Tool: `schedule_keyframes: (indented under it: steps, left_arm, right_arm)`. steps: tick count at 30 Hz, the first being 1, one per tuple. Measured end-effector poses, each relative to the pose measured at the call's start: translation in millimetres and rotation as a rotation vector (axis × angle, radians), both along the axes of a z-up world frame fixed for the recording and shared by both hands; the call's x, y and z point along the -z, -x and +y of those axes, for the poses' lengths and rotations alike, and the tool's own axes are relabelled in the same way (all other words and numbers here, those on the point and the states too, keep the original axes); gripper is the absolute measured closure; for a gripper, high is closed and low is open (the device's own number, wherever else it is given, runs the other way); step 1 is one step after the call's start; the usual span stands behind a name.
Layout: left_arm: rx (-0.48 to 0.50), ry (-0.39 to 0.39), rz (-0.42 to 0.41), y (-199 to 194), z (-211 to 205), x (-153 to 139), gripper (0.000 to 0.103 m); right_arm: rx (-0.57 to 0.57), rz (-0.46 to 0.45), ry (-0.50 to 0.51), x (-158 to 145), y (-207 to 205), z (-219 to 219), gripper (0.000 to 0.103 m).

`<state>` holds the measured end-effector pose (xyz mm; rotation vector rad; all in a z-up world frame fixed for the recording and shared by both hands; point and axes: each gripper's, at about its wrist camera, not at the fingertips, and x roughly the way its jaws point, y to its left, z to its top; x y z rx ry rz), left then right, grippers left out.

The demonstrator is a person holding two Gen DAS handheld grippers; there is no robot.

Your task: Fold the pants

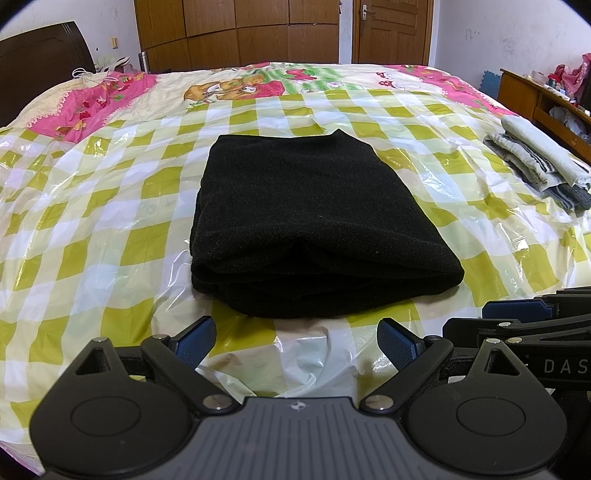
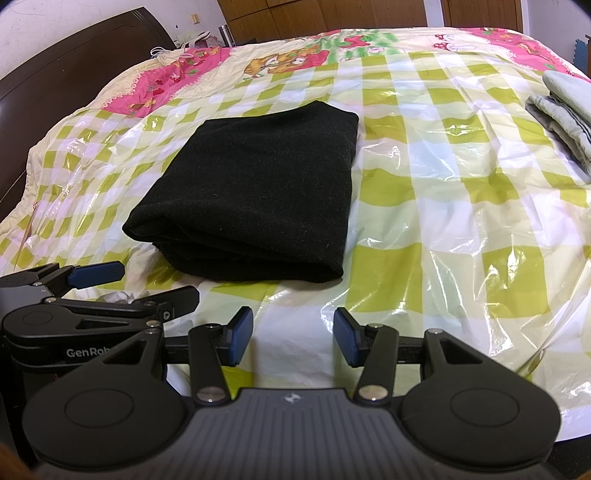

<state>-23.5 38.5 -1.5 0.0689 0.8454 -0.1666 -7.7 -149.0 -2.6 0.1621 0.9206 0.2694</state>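
A green-and-white checked plastic sheet covers the bed. Beyond the sheet lies a pink cartoon quilt; at the sheet's right edge, a stack of folded grey clothes. Behind the quilt stand a wooden wardrobe and door.

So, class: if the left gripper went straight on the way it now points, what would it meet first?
Probably the folded black pants: the open left gripper points at their near edge, with only plastic sheet between.
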Motion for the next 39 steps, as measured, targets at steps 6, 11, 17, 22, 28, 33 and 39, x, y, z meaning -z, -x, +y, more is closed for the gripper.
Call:
schedule_keyframes:
  steps: [6,11,17,22,28,33,39]
  left_arm:
    - [0.001,-0.005,0.000,0.6,0.4,-0.9,0.000]
    - [0.001,-0.007,-0.004,1.3,1.6,-1.4,0.000]
    - [0.006,-0.012,-0.008,3.0,1.3,-0.5,0.002]
    - [0.006,-0.012,-0.007,2.9,1.6,-0.3,0.002]
    - [0.005,-0.013,-0.008,3.0,1.0,-0.3,0.003]
    - [0.004,-0.014,-0.009,2.9,1.2,-0.4,0.003]
    - [0.005,-0.014,-0.006,3.5,0.7,0.7,0.003]
  right_arm:
    - [0.000,0.000,0.001,0.2,0.0,-0.1,0.054]
    - [-0.001,0.001,0.002,1.2,1.2,1.1,0.054]
    - [-0.001,0.002,0.003,1.4,0.9,1.0,0.054]
    - [-0.005,0.003,0.002,2.1,2.6,2.4,0.054]
    - [-0.005,0.003,0.003,2.1,3.6,3.5,0.054]
    - [-0.005,0.004,0.003,2.3,3.7,3.4,0.054]
    - [-0.005,0.003,0.004,2.1,3.0,2.9,0.054]
